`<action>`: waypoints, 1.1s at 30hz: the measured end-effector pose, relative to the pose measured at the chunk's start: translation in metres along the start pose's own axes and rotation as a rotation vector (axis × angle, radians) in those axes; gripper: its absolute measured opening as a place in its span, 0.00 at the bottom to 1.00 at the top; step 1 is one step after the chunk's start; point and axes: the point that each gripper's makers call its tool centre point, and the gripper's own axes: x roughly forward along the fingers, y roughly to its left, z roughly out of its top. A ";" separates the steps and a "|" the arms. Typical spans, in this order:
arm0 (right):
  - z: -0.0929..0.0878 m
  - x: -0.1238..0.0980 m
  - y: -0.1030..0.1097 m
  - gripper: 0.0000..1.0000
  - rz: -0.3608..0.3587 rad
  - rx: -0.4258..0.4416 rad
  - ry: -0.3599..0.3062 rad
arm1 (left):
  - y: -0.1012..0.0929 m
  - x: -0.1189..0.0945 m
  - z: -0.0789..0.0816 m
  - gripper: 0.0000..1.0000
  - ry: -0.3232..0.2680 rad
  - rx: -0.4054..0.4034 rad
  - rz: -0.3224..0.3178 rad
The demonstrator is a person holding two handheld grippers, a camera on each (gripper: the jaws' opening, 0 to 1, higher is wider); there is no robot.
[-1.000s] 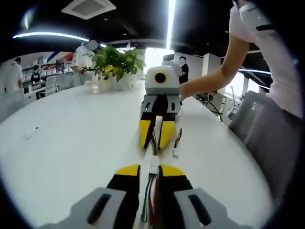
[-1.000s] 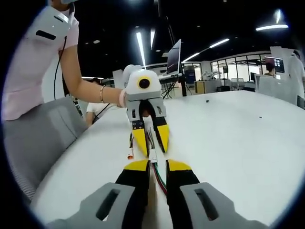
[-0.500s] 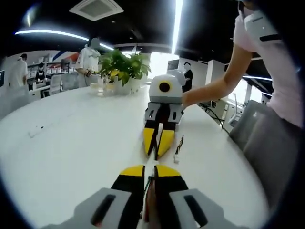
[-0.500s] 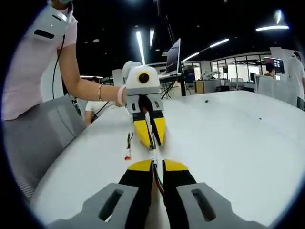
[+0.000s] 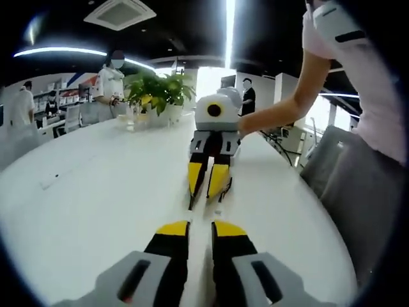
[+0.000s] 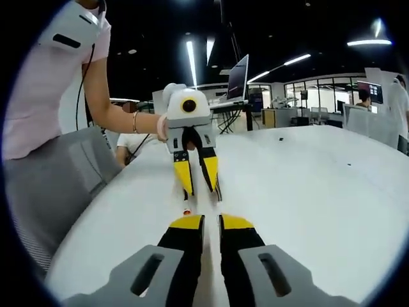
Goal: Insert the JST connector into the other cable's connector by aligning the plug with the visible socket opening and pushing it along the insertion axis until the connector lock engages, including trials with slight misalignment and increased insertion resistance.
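Observation:
My left gripper (image 5: 200,229) has its yellow-tipped jaws a little apart with nothing showing between them. Facing it, the right gripper (image 5: 206,192) hovers low over the white table (image 5: 96,185), jaws slightly parted and holding nothing. From the right gripper view, my right gripper (image 6: 211,222) has a narrow empty gap, and the left gripper (image 6: 199,185) stands opposite with spread fingers. A small orange-tipped connector (image 6: 186,210) lies on the table beside it. A thin dark cable (image 6: 218,190) lies by its other finger. A loose cable end (image 5: 222,192) rests next to the right gripper.
A person in a pink top holds both grippers from the table's side, beside a grey chair (image 6: 57,185). Potted plants (image 5: 156,89) stand at the table's far end, with people behind. A laptop (image 6: 238,77) and desks are beyond the other end.
Both grippers held the cable one second ago with the connectors between them. Now the cable is out of both sets of jaws, and the grippers have drawn apart.

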 end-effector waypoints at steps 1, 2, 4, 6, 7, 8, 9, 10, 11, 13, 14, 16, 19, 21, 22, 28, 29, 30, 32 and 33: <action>0.000 0.002 -0.001 0.07 -0.003 -0.011 0.004 | -0.001 0.000 -0.001 0.07 0.004 -0.001 0.001; -0.001 0.006 -0.002 0.07 0.000 -0.017 0.007 | -0.002 0.000 -0.002 0.07 0.008 -0.002 0.000; -0.003 0.010 -0.005 0.09 -0.001 -0.019 0.010 | -0.005 -0.001 -0.003 0.07 0.006 -0.006 0.002; -0.006 0.016 -0.008 0.08 -0.004 -0.029 0.024 | -0.006 -0.002 -0.004 0.07 0.006 -0.010 0.003; -0.009 0.018 -0.010 0.08 -0.006 -0.035 0.029 | -0.007 -0.002 -0.005 0.07 0.010 -0.012 0.005; -0.009 0.019 -0.010 0.07 -0.005 -0.037 0.030 | -0.008 -0.003 -0.006 0.07 0.015 -0.011 0.006; -0.010 0.020 -0.013 0.06 -0.008 -0.027 0.027 | -0.008 -0.003 -0.007 0.07 0.018 -0.010 0.007; -0.011 0.021 -0.015 0.06 -0.012 -0.023 0.032 | -0.008 -0.003 -0.008 0.07 0.020 -0.012 0.007; -0.011 0.021 -0.018 0.06 -0.013 -0.023 0.020 | -0.008 -0.004 -0.009 0.07 0.023 -0.014 0.009; -0.011 0.022 -0.020 0.04 -0.007 -0.018 0.022 | -0.008 -0.005 -0.010 0.07 0.025 -0.015 0.012; -0.010 0.021 -0.020 0.04 -0.003 0.003 0.022 | -0.008 -0.005 -0.010 0.07 0.026 -0.014 0.013; -0.010 0.020 -0.019 0.04 0.000 0.050 0.019 | -0.006 -0.007 -0.007 0.07 0.017 -0.007 0.019; -0.011 0.018 -0.021 0.04 0.004 0.135 0.014 | -0.001 -0.007 0.001 0.07 -0.012 0.013 0.039; -0.011 0.016 -0.023 0.04 0.008 0.181 0.005 | 0.004 -0.006 0.003 0.07 -0.024 0.022 0.056; -0.011 0.015 -0.024 0.04 0.009 0.204 0.005 | 0.007 -0.005 0.003 0.07 -0.025 0.026 0.064; -0.012 0.014 -0.030 0.04 0.018 0.259 0.003 | 0.013 0.006 -0.001 0.09 -0.014 0.044 0.062; -0.013 0.013 -0.031 0.04 0.016 0.272 0.003 | 0.013 0.007 -0.001 0.09 -0.017 0.043 0.060; -0.012 0.013 -0.032 0.04 0.021 0.290 0.002 | 0.014 0.009 0.000 0.09 -0.020 0.045 0.057; -0.013 0.012 -0.035 0.04 0.023 0.296 0.003 | 0.014 0.012 0.002 0.09 -0.030 0.049 0.050; -0.013 0.012 -0.035 0.04 0.025 0.295 0.005 | 0.015 0.013 0.004 0.09 -0.035 0.050 0.048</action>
